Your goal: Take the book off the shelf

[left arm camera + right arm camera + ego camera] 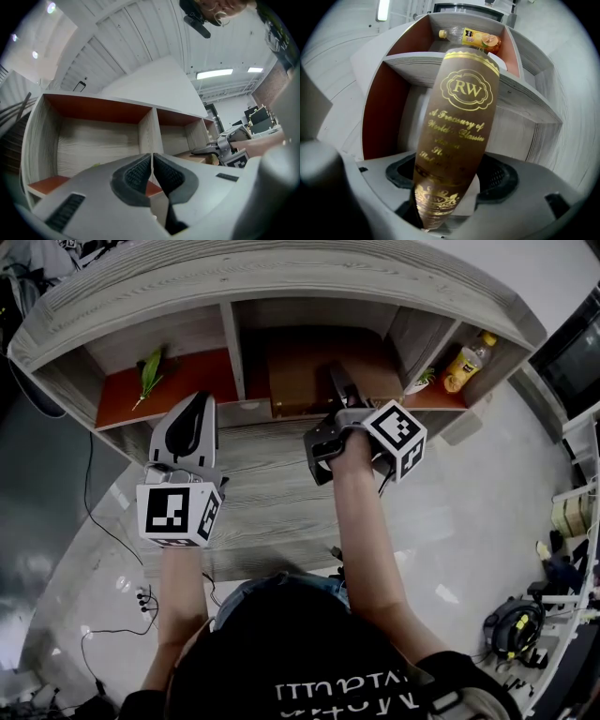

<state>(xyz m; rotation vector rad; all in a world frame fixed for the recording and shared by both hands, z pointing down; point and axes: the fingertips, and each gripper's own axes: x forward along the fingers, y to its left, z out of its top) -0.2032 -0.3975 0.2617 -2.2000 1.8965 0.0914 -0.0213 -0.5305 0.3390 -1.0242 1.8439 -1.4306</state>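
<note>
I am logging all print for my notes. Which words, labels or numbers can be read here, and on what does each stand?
"RW": gold emblem on the brown hardcover book.
"A Treasury of World's Classics": gold script below it; lower lines too blurred.
Yellow label of the plastic drink bottle: too small.
White print on the person's black shirt: unreadable.

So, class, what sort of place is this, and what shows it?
Probably an indoor workroom or lab rather than a home: a cubby shelf stands on a glossy floor with loose cables, and strip lights run across the ceiling.
</note>
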